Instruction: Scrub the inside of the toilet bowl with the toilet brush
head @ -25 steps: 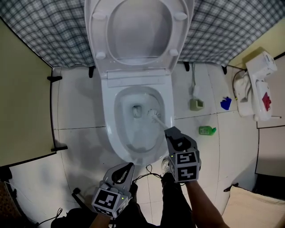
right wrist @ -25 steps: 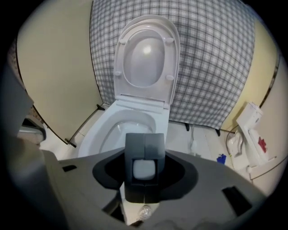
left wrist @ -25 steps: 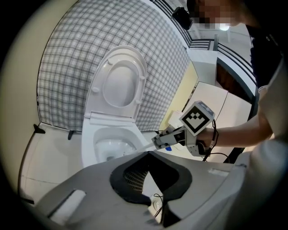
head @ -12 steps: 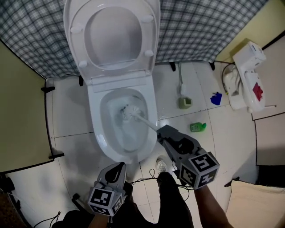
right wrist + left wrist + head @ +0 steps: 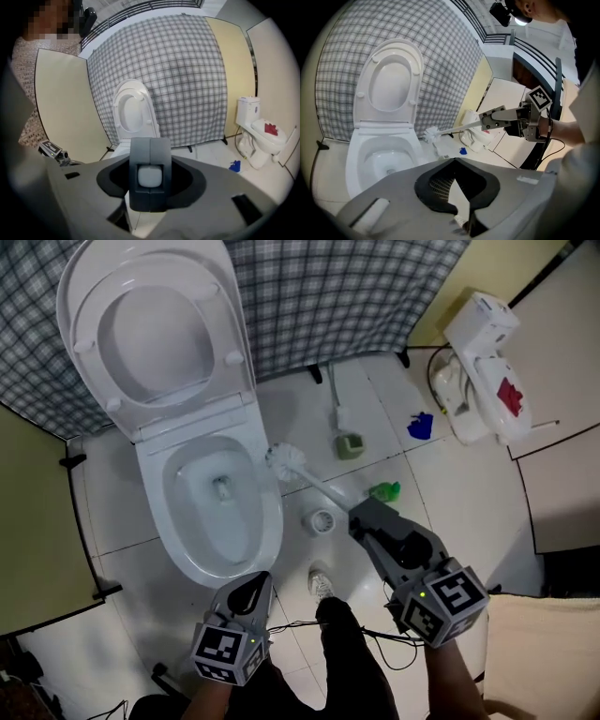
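a: what sort of room is it?

b: a white tiled floor (image 5: 131,592), a blue-grey checked curtain (image 5: 319,296) across the back, and cream partition panels (image 5: 33,521) at the sides.

a: and the biggest thing in it?

b: the toilet (image 5: 153,502), at the left of the head view. its lid and seat (image 5: 155,334) are tipped up against the curtain and the bowl lies open. a second toilet (image 5: 478,352) stands well apart at the far right.

a: is the toilet brush in the bowl?

b: no. the toilet brush (image 5: 284,462) is out of it. the bristle head hangs in the air just beside the bowl's right rim, and the white handle slants back to the right gripper (image 5: 364,515).

a: how is it held?

b: the right gripper's jaws are clamped on the end of the handle. in the right gripper view the pale handle end sits square between the two dark pads (image 5: 139,154).

a: the other one?

b: the left gripper (image 5: 253,589) hangs low by the person's legs, near the front of the bowl. its jaws are drawn together with nothing between them. the brush is well apart from it, up and to its right.

a: small things?

b: a round white cup (image 5: 322,521) stands on the floor under the handle. a green holder (image 5: 350,444) sits beyond the bristle head, with a white stick rising from it. a green bottle (image 5: 382,491) lies just beside the right gripper's tip, and a blue scrap (image 5: 420,426) lies near the second toilet.
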A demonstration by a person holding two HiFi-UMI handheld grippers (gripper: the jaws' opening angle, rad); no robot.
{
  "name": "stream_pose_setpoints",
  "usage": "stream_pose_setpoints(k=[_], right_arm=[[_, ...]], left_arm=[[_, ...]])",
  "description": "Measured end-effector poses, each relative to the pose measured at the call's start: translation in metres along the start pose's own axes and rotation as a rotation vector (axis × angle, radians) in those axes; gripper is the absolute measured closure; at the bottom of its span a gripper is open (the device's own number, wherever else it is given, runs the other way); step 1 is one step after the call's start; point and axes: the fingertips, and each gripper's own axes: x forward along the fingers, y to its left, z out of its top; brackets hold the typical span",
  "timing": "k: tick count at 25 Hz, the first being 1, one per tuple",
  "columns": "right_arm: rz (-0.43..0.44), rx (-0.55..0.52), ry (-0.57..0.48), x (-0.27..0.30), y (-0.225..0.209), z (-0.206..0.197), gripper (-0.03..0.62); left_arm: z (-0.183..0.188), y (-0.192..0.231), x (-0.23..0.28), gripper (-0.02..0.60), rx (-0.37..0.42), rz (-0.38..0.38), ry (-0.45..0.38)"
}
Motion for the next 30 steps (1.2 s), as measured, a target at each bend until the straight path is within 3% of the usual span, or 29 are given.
stream_pose_setpoints(k=[6,18,22,30], right_arm=[[-0.104,-0.024,0.130,0.003,-0.053,-0.071,0.398],[-0.141,-0.072,0.417,0.070,-0.099,-0.211,0.398],[-0.145,-0.076,0.476,0.086,-0.105,-0.242,0.398],[-0.155,-0.101,0.576,0.116,-0.110,-0.285,0.398]], left_arm=[[-0.021,-0.037,0.028,0.575,0.013,-0.045,0.058],[-0.035,-0.036,0.047,0.575,0.014,-0.014,0.092],[-0.030,-0.036,0.049,0.575,0.013,-0.019,0.061],[-0.045,-0.021,0.048,0.575,-0.012,0.001,0.075]])
